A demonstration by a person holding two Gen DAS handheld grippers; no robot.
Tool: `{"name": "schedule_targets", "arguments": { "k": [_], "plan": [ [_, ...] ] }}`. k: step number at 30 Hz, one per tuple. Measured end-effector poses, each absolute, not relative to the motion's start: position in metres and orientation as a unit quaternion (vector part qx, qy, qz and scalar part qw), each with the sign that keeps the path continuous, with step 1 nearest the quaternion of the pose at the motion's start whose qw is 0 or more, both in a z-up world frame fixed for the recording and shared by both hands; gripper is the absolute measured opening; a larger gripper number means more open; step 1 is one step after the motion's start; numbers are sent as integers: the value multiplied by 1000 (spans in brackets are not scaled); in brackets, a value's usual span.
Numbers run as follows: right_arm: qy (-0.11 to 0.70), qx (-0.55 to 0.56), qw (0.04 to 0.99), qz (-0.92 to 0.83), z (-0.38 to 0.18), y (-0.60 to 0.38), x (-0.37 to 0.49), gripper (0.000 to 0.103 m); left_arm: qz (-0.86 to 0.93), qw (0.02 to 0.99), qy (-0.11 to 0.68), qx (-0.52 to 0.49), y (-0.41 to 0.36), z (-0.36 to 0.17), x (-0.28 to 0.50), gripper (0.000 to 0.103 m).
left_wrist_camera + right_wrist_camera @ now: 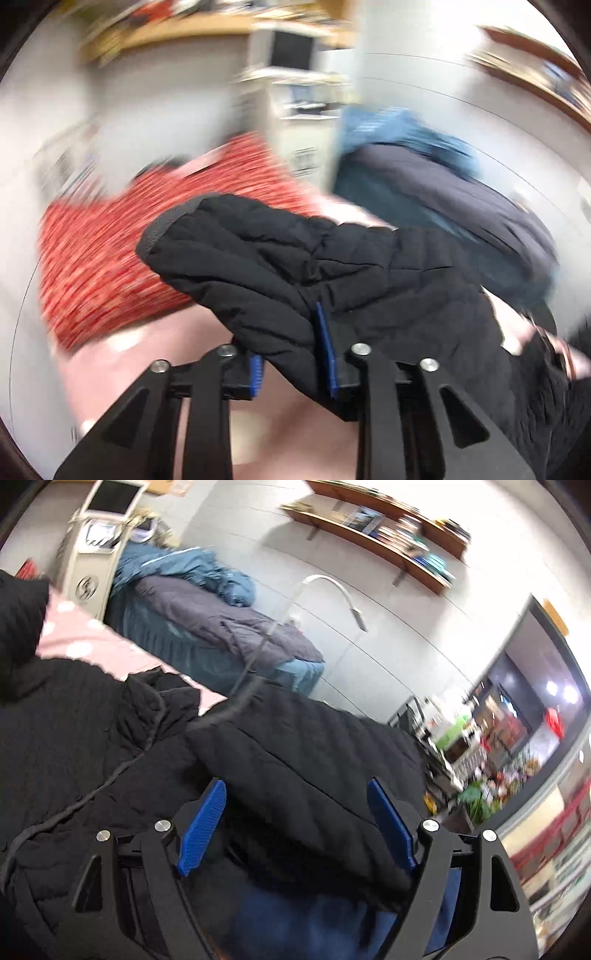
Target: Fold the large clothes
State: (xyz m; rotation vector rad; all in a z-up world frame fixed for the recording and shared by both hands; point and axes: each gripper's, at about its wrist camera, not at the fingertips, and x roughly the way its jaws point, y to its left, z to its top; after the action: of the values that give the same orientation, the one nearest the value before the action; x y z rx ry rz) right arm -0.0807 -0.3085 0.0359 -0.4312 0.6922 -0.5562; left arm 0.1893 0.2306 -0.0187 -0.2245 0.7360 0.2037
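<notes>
We find the left tool (291, 350) clamped on a sleeve (229, 243) of the black jacket (110, 738); right tool (295, 827) open, empty. Folding barely begun; jacket rumpled.

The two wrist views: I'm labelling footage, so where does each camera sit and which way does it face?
Left wrist: on the left gripper, angled down at the black jacket bunched between its fingers; red cloth beyond.
Right wrist: on the right gripper, jaws wide over the jacket, facing wall shelves.
Shared: jacket, blue bed, white machine.
</notes>
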Motion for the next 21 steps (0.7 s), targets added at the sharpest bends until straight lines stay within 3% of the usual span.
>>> {"name": "schedule_targets", "arguments": {
  "k": [2, 3, 6, 8, 13, 21],
  "plan": [
    [340, -230, 874, -261, 28, -303, -67, 78, 132, 901, 383, -153, 284, -32, 170, 74],
    [348, -245, 867, -260, 22, -301, -57, 78, 130, 896, 387, -176, 303, -41, 159, 77],
    [360, -274, 851, -267, 9, -300, -38, 78, 118, 878, 411, -216, 326, -69, 137, 79],
    [360, -289, 843, -275, 4, -301, -31, 70, 107, 867, 435, -216, 332, -86, 123, 79],
    [357, -299, 834, -297, 13, -318, -23, 15, 43, 873, 452, -179, 282, -95, 99, 82],
    [264, -123, 853, -434, 113, -435, -83, 9, -74, 899, 418, -105, 196, -60, 75, 90]
  ]
}}
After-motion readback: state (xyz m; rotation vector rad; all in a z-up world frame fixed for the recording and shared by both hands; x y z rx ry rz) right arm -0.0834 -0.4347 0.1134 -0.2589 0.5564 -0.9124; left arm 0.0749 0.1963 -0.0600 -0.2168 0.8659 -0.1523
